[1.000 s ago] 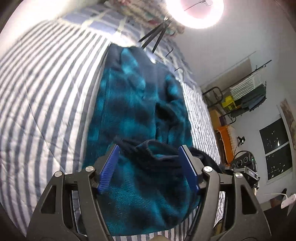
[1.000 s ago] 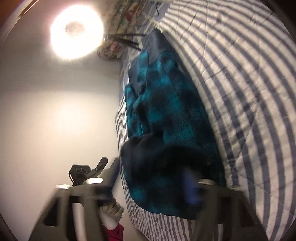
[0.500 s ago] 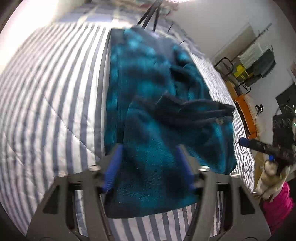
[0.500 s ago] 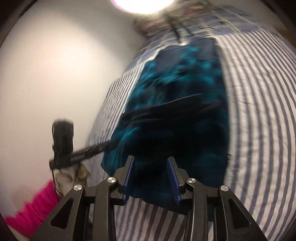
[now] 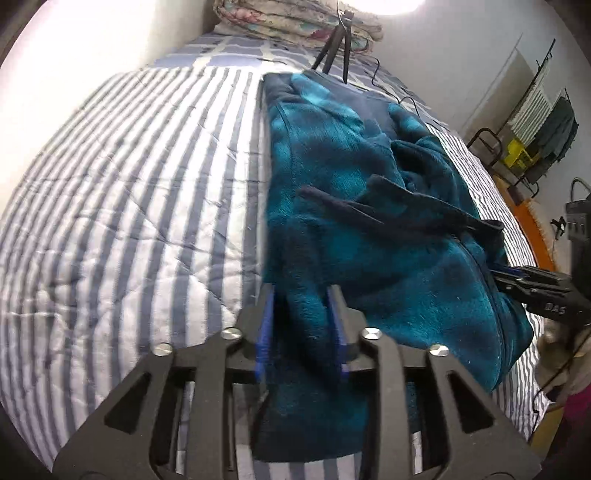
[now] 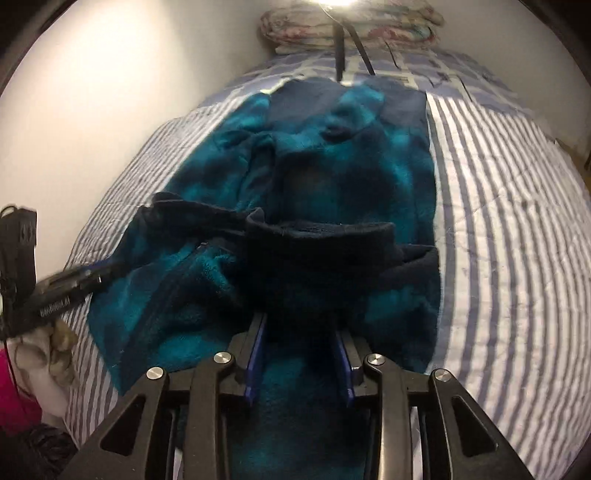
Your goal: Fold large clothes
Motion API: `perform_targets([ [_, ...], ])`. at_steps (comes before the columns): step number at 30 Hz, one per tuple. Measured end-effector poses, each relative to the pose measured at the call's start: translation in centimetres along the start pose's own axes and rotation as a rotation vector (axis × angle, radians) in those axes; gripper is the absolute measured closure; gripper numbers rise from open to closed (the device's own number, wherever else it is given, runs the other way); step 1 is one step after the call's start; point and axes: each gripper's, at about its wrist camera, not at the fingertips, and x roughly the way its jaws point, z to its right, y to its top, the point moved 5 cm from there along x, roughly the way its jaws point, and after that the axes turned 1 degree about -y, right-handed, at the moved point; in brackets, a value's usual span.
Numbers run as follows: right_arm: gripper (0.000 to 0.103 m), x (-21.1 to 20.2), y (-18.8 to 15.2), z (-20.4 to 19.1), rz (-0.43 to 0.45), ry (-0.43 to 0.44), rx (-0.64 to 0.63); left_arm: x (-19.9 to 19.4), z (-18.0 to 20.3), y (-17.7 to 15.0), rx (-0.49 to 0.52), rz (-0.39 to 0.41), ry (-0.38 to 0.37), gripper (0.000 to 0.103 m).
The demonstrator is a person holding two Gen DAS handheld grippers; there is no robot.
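A large teal-and-navy fleece jacket (image 5: 354, 206) lies lengthwise on a striped bed, its near end lifted and bunched. My left gripper (image 5: 301, 325) is shut on the jacket's near left edge, with fleece pinched between its blue pads. In the right wrist view the same jacket (image 6: 332, 177) fills the middle, its dark collar band folded across. My right gripper (image 6: 299, 350) is shut on the jacket's near edge. Each gripper shows at the side of the other's view: the right one (image 5: 528, 280) and the left one (image 6: 66, 284).
The blue-and-white striped quilt (image 5: 129, 206) covers the bed. A tripod (image 5: 332, 48) and folded floral bedding (image 5: 295, 22) stand at the far end below a bright ring light. A clothes rack (image 5: 539, 122) and an orange object stand beyond the bed's right side.
Both grippers have closed on the jacket's near edge and drawn it toward me. The left one was wide open a second ago. The views swung from a tilt to facing along the bed.
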Motion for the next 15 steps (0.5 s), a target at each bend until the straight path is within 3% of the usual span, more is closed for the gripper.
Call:
perform_targets([
  [4,0.07,-2.9,0.4,-0.1,0.12,-0.008,-0.023,-3.8,0.9,1.2,0.025,0.121,-0.008,0.068],
  [7,0.07,-3.9,0.8,0.4,0.221,-0.008,-0.011,-4.2,3.0,2.1,0.079,0.13,-0.054,0.068],
  [12,0.071,-0.1,2.9,0.6,0.153,-0.047,-0.006,-1.5,6.9,3.0,0.13,0.089,-0.104,0.068],
  [15,0.074,2.3,2.5,1.5,0.059,-0.068,-0.009,2.0,7.5,3.2,0.144,0.013,-0.026,0.068],
])
